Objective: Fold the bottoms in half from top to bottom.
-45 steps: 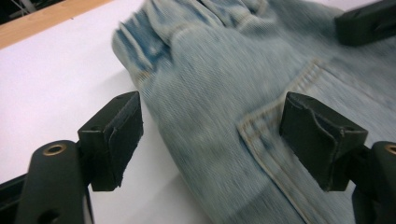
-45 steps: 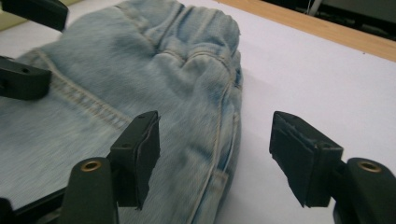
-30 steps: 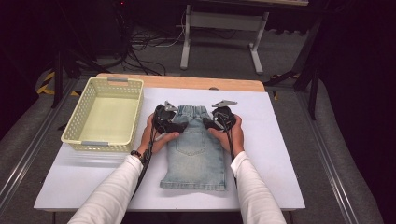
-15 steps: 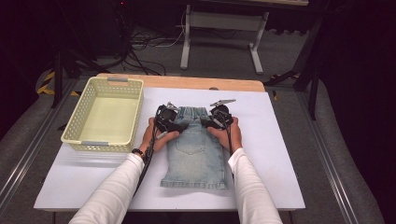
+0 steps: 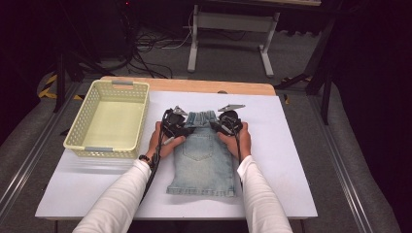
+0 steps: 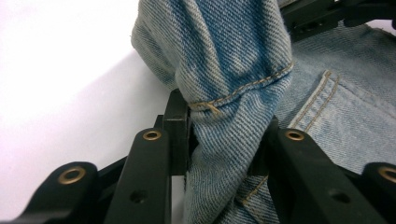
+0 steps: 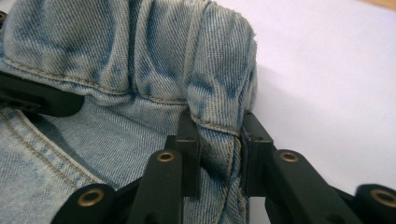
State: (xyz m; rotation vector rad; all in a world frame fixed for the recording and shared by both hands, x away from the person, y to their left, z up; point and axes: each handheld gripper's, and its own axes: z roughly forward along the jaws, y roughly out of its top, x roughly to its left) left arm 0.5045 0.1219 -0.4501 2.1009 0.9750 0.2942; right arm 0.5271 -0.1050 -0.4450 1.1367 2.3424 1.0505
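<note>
Both my grippers have barely shifted since a moment ago. With my left gripper [image 5: 176, 127] and right gripper [image 5: 226, 123] I am grasping the two waistband corners of the pale blue denim skirt [image 5: 203, 160], which lies flat behind them on the white table sheet [image 5: 291, 160]. Grips look done; lifting or folding remains, I judge. Left of both sits the cream plastic basket [image 5: 82, 131].

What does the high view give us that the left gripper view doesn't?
High view alone: the pale yellow plastic basket left of the garment, the person's white sleeves, the hem end of the light blue denim shorts. Left gripper view alone: the left gripper shut on a bunched fold of denim at a seam. Both: the shorts, their pocket stitching, the white table surface.
</note>
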